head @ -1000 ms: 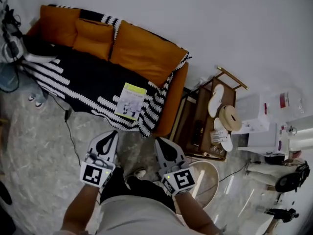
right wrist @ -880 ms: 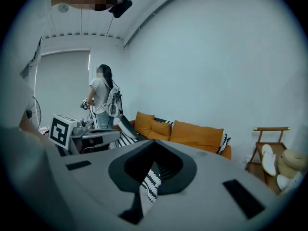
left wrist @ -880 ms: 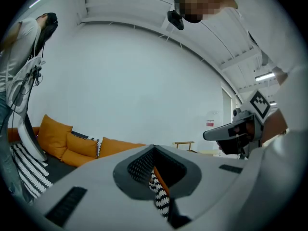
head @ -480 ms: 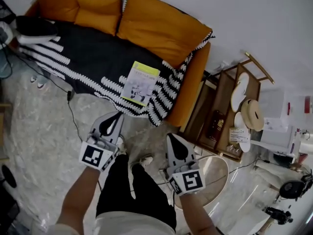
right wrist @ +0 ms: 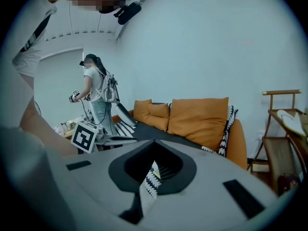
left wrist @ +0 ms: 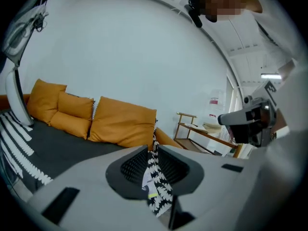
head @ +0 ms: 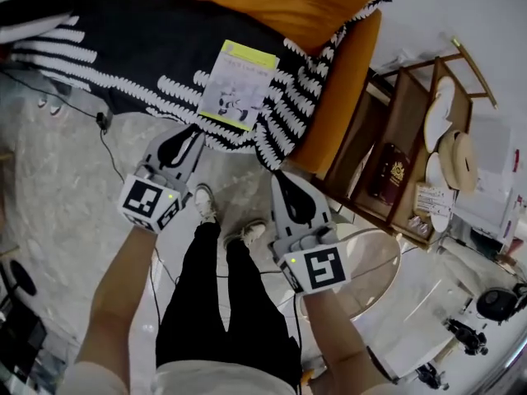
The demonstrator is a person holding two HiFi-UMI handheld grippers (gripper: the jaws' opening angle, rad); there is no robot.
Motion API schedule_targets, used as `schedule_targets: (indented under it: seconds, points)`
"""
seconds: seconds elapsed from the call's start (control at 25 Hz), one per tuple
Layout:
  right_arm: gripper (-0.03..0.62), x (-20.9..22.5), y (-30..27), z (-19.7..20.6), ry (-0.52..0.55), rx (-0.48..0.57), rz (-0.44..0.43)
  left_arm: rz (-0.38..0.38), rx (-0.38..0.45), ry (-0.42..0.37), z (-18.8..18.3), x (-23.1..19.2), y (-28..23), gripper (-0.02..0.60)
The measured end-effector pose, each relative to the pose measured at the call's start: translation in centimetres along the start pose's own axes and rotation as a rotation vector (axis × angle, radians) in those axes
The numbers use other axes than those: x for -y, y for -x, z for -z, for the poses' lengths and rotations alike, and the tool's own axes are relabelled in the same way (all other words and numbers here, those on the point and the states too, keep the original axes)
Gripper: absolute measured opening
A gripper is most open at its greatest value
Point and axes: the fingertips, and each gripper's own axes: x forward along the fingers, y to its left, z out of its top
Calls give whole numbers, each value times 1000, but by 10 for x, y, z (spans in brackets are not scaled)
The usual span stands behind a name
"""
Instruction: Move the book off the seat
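Observation:
The book (head: 239, 85), white with a yellow-green top band, lies flat on the black-and-white throw (head: 123, 48) over the orange sofa's seat, near the seat's front right corner. My left gripper (head: 191, 130) is shut and empty. Its tip sits just short of the throw's front edge, below and left of the book. My right gripper (head: 278, 178) is also shut and empty, over the floor below and right of the book. In the left gripper view the slit between the jaws shows patterned throw and a sliver of yellow-green. The orange back cushions (right wrist: 197, 117) show in the right gripper view.
A wooden rack (head: 412, 163) with slippers, a hat and a bottle stands right of the sofa (head: 346, 97). A round glass table (head: 379, 262) is beside my right arm. A cable (head: 103, 122) trails over the marble floor. Another person (right wrist: 96, 95) stands at the sofa's far end.
I have stepped closer to the sofa. Both grippers have come forward toward the seat's front edge, and the book now lies just beyond the left gripper's tip. Both stay shut.

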Motion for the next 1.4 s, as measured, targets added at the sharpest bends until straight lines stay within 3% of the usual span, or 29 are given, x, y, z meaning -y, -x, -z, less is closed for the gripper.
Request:
schedule_targets:
  seconds: [0.28, 0.48, 0.72, 0.92, 1.16, 1.4]
  points:
    - [20, 14, 5, 30, -43, -38, 22, 54, -94, 67, 42, -15, -35, 106]
    - [20, 32, 1, 51, -49, -63, 39, 147, -147, 162, 68, -24, -71, 156]
    - [20, 43, -7, 73, -55, -89, 52, 125, -273, 284, 131, -65, -99, 193]
    - [20, 54, -22, 86, -92, -87, 94, 133, -293, 425, 149, -94, -125, 217]
    - [20, 46, -47, 95, -111, -84, 98, 131, -456, 357, 201, -129, -141, 294]
    - [20, 44, -62, 108, -136, -125, 94, 170, -457, 389, 223, -134, -148, 299]
